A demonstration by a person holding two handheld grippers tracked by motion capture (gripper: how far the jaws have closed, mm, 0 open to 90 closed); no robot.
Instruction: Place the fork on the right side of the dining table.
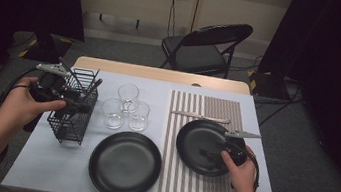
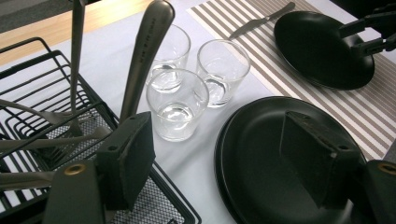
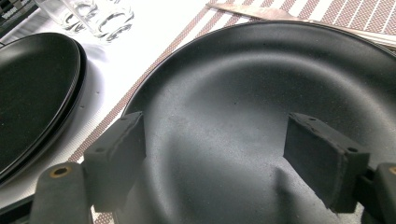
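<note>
so far one plate (image 1: 204, 146) and a knife (image 1: 201, 116) lie on the mat (image 1: 195, 190). left jaws (image 2: 219, 158) released beside a handle (image 2: 144, 51) in the rack (image 1: 75, 113); right jaws (image 3: 233, 158) released over that plate. rest of the cutlery unplaced.

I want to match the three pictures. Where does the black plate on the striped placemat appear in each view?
High view: the black plate on the striped placemat lies right of centre, under the right gripper.
Left gripper view: it sits in the upper right corner.
Right gripper view: it spreads across the centre and right, behind the open jaws.
Shared landmark: the knife lying just beyond the plate.
</note>
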